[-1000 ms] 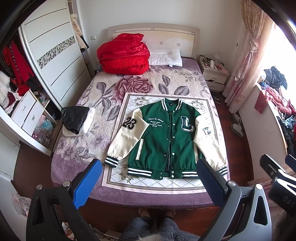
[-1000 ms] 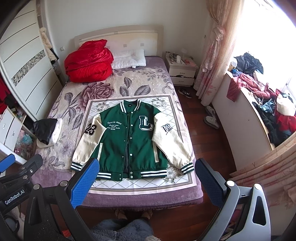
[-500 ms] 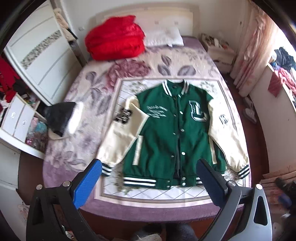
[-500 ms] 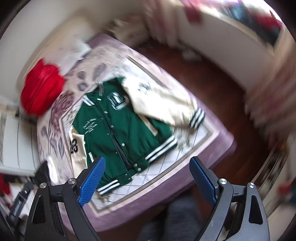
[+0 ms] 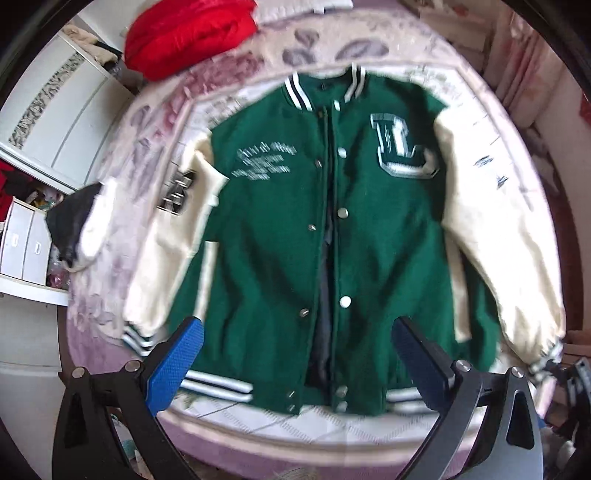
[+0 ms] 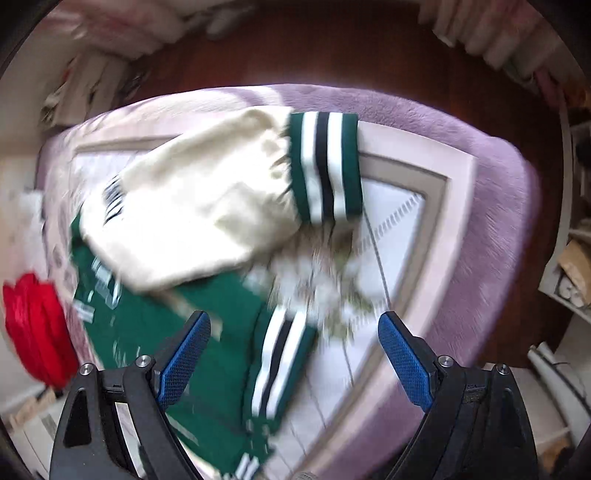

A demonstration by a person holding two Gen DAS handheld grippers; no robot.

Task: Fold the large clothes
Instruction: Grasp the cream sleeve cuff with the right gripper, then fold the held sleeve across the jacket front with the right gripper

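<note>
A green varsity jacket [image 5: 280, 236] with cream sleeves lies flat on its back on the bed [image 5: 229, 446]. Its snaps are undone and the dark lining shows down the middle. A big letter L patch [image 5: 400, 146] sits on one side of the chest, and white writing sits on the other side. The striped hem lies near the foot edge of the bed. The collar points toward the head of the bed.

In the right wrist view, one cream sleeve [image 6: 207, 206] lies close to a foot corner of the bed. Its striped cuff [image 6: 325, 166] rests on the pale patterned blanket [image 6: 402, 206], close to the blanket's edge.

The left gripper [image 5: 295, 363] hangs over the hem, with its blue fingers spread wide and nothing between them. The right gripper [image 6: 293, 352] hangs over the hem end by that sleeve. It is spread wide too and pinches nothing.

A red quilt [image 5: 192, 33] is bunched up at the head of the bed. A black and white garment [image 5: 79, 225] lies at the bed's side edge, next to a white wardrobe [image 5: 62, 122].
</note>
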